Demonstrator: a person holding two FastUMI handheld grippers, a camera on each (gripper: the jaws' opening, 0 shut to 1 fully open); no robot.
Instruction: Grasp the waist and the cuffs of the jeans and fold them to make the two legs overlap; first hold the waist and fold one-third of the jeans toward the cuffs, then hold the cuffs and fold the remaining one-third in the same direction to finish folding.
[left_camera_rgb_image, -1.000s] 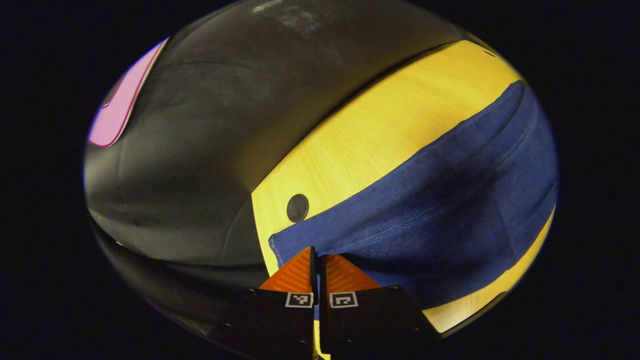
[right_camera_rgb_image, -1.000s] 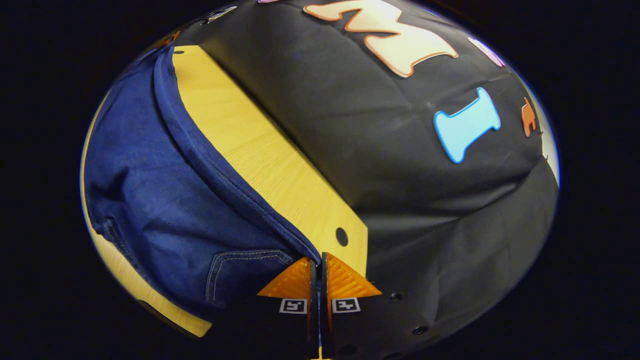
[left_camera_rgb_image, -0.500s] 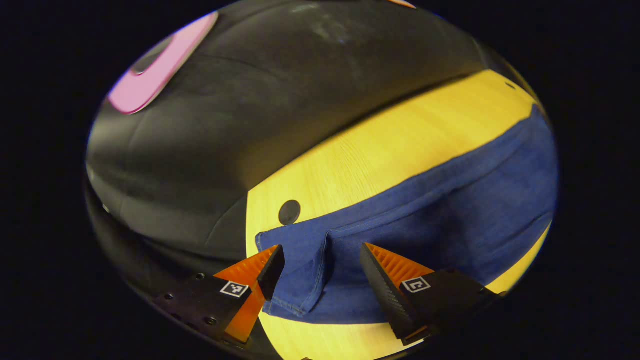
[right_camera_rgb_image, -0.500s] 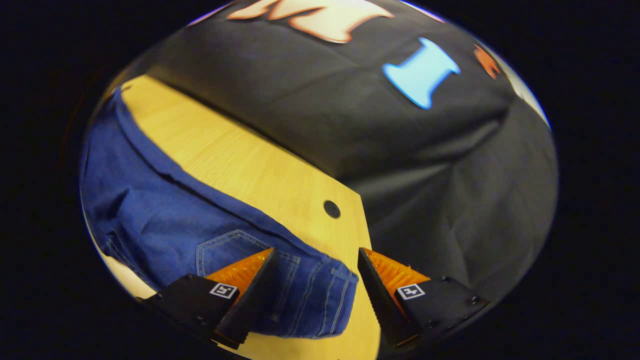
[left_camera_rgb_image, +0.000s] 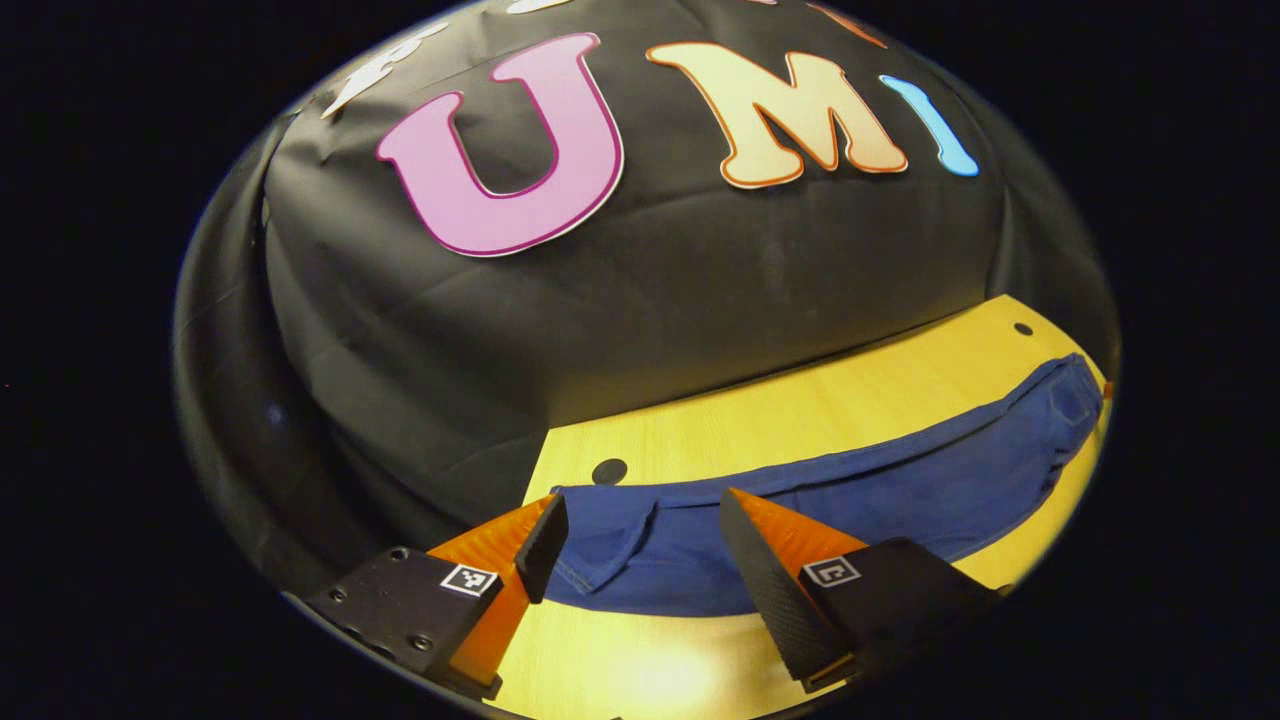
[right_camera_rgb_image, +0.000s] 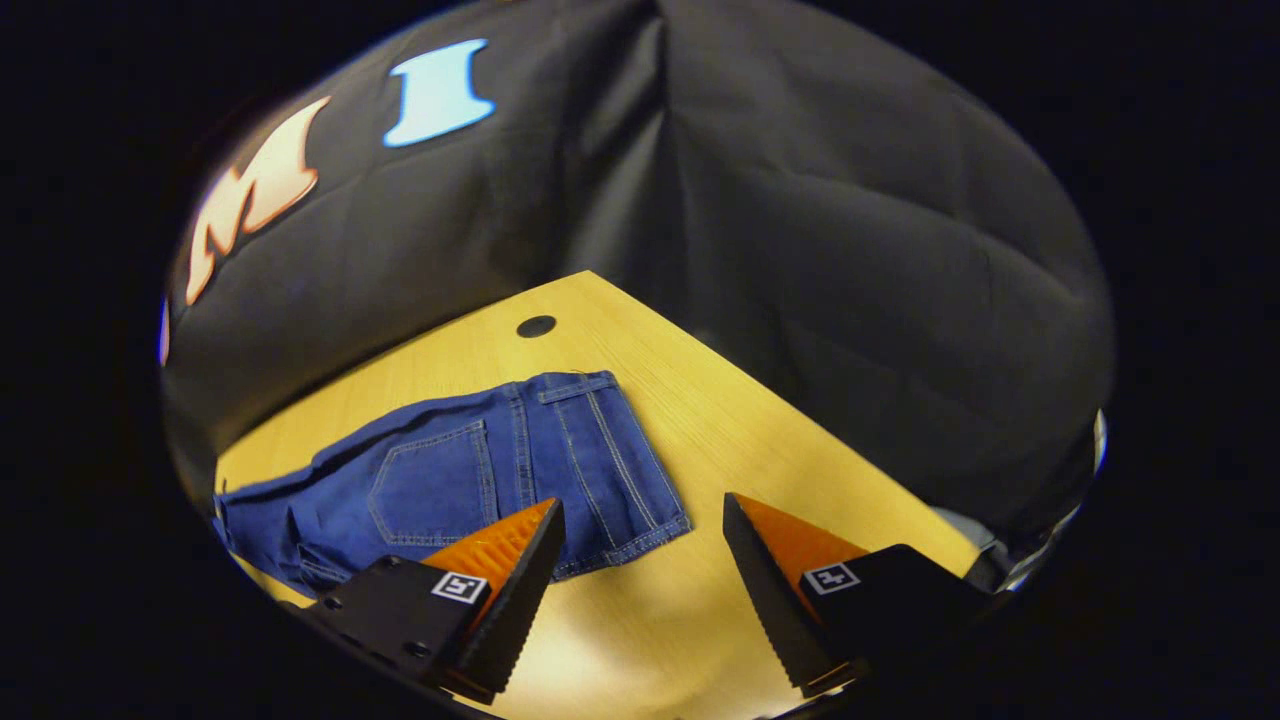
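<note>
Jeans flat on bench, both hand-held grippers apart and empty.
Left hand-held gripper (left_camera_rgb_image: 640, 545) and right hand-held gripper (right_camera_rgb_image: 640, 550) hover above jeans (right_camera_rgb_image: 500, 470) on bench (right_camera_rgb_image: 760, 450), legs overlapped, likely lined up for the waist fold.

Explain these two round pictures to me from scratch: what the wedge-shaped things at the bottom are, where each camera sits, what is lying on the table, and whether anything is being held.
No robot arm here: a person holds a two-finger gripper in each hand, and a fisheye camera rides on each one, looking forward along its fingers. That is why two wedge-shaped fingers show at the bottom of each picture.

In the left gripper view, the left gripper has its fingers spread apart. Beyond them a pair of blue jeans lies stretched along a light wooden table.

In the right gripper view, the right gripper is also open. It looks at the waist end of the same jeans, with a back pocket and seams showing, lying flat on the table.

Neither gripper holds anything; the jeans rest on the table. The black cloth behind is the booth's wall.
</note>
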